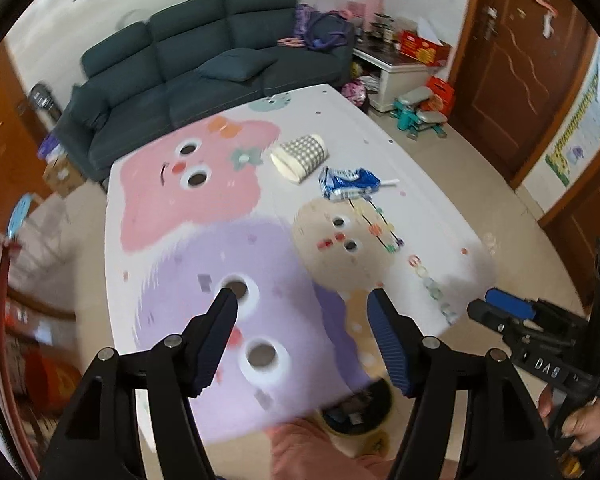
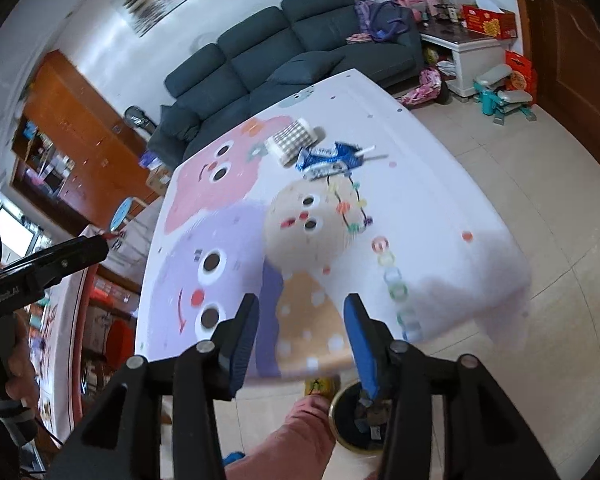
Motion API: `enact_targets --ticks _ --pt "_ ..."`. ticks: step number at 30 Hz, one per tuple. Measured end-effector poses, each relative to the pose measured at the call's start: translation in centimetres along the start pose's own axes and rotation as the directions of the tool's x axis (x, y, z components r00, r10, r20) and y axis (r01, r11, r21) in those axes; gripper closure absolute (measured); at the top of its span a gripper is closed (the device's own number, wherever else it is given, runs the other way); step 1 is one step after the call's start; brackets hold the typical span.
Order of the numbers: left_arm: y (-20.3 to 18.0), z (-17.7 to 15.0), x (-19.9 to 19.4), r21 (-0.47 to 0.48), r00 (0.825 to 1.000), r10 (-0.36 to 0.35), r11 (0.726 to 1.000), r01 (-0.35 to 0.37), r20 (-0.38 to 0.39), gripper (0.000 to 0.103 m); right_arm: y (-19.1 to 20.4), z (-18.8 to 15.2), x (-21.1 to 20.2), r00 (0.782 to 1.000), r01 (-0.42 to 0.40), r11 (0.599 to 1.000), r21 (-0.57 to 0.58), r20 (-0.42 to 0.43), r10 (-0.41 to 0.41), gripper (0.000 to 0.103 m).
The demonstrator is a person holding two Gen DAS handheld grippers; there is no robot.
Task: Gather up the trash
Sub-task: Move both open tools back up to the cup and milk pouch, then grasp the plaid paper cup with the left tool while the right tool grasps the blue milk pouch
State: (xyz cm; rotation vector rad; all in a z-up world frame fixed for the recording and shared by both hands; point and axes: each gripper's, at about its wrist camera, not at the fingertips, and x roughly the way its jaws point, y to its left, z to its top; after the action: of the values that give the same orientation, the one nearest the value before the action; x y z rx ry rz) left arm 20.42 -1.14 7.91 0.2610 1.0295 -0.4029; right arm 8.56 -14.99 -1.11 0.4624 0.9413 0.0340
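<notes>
A checked paper cup lies on its side at the far part of the table. A crumpled blue and white wrapper lies just right of it, with a white stick beside it. Both show in the right wrist view too: the cup, the wrapper. My left gripper is open and empty above the table's near end. My right gripper is open and empty, also near the front edge; it shows at the right of the left wrist view. A round bin with trash stands on the floor below the table edge.
The table wears a cloth with pink, purple and beige cartoon faces. A dark sofa stands behind it. A white side table with boxes, a teal stepper and a wooden door are at the right. My knee is below.
</notes>
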Motion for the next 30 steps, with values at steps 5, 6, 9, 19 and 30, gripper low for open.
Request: enact_targets --ticks 5,6,9,19,30 --pt "2.7 6.0 4.6 0.135 0.999 -0.023 0.990 0.028 -0.037 0.037 0.8 4.6 5.0 0.999 0.044 0.994 0.103 -0.026 -0.042 0.057" --pt "3.1 7.2 5.6 0.155 0.999 -0.027 0.987 0.034 -0.047 0.037 0.8 5.4 6.0 0.998 0.055 0.989 0.135 -0.036 -0.051 0.057" --pt "4.8 11.3 9.3 0.225 0.994 -0.053 0.972 0.073 -0.093 0.037 0.5 8.3 10.4 0.993 0.104 0.953 0.285 -0.086 -0.083 0.056" --pt "6.4 20.6 22.7 0.363 0.964 -0.127 0.908 0.208 -0.234 0.037 -2.5 13.2 19.7 0.977 0.213 0.774 0.596 -0.142 -0.160 0.055" --pt "3.3 22.7 31.0 0.478 0.907 -0.194 0.798 0.368 -0.375 0.037 -3.7 13.7 23.0 0.959 0.281 0.706 0.650 -0.173 -0.223 0.055"
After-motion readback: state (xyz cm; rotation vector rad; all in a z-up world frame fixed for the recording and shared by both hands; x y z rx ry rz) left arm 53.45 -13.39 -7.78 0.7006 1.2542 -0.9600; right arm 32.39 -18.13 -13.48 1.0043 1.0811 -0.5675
